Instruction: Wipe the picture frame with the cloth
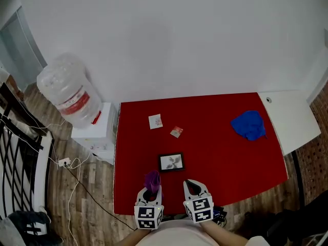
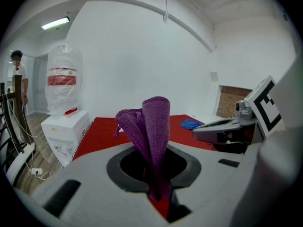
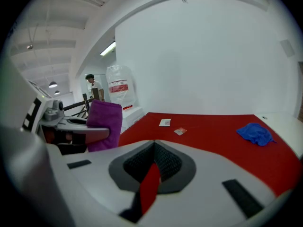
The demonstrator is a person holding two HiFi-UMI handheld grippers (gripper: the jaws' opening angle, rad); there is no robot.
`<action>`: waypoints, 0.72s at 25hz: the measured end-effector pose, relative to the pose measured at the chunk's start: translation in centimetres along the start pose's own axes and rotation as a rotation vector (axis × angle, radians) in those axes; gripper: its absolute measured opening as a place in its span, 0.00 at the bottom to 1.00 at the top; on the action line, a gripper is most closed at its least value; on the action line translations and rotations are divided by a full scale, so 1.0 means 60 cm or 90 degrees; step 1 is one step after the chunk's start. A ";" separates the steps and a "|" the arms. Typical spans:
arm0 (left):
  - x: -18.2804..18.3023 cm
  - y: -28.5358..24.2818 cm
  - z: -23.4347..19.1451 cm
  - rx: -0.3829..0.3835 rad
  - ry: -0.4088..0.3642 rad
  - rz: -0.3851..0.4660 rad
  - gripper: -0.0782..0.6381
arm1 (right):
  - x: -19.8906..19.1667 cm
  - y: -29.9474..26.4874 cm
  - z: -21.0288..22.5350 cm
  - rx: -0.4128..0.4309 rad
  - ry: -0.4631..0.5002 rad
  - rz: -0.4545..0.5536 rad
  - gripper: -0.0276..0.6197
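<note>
**Holding the cloth ready, with the frame not yet touched**

Starting off to the left of my left tool, a water dispenser point(image 1: 77, 99) stands on the floor, well clear of anything I have to work with.

The left tool point(image 1: 152, 188) is clenched on the purple cloth point(image 1: 152, 179). In its own view the fabric is pinched low between the jaws and stands up in a folded tuft point(image 2: 151, 126) beyond the tips. I judge that is deliberate: a loose wad out front gives me something soft to press down, so no hard part of the tool meets the glass.

The picture frame point(image 1: 171, 162) lies flat on the red surface point(image 1: 225, 158). It is just ahead of both tools and roughly between their lines, and it touches neither. Two small cards point(image 1: 155, 121) lie further ahead, past the frame.

The right tool point(image 1: 191, 184) hovers beside the left one near the surface's near edge, with its jaws drawn together on nothing. Only a sliver of red shows between them point(image 3: 152, 167). My guess is that it is kept free to steady the frame while the cloth rubs.

Far ahead and to the right of the right tool sits a crumpled blue cloth point(image 1: 248, 124). Beyond that, a white surface point(image 1: 289, 119) butts against the red one.
</note>
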State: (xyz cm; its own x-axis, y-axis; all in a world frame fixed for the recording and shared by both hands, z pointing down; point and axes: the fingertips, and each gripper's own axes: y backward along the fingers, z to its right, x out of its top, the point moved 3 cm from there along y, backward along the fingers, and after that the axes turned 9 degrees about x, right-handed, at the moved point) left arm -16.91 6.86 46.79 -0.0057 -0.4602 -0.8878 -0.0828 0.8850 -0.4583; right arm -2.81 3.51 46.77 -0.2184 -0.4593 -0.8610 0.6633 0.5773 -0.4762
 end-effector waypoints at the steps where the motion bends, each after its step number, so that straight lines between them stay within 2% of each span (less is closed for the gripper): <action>1: 0.001 -0.003 0.001 0.001 -0.001 -0.001 0.19 | 0.000 -0.001 0.003 0.000 -0.001 -0.001 0.05; 18: -0.021 -0.081 -0.005 0.007 -0.024 -0.047 0.19 | -0.024 -0.053 0.053 -0.002 -0.014 -0.029 0.05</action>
State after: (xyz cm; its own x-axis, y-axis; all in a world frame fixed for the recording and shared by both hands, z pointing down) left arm -16.79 3.15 50.15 0.0375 -0.5214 -0.8525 -0.0707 0.8496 -0.5227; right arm -2.35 0.20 50.07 -0.2320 -0.4998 -0.8345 0.6505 0.5581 -0.5152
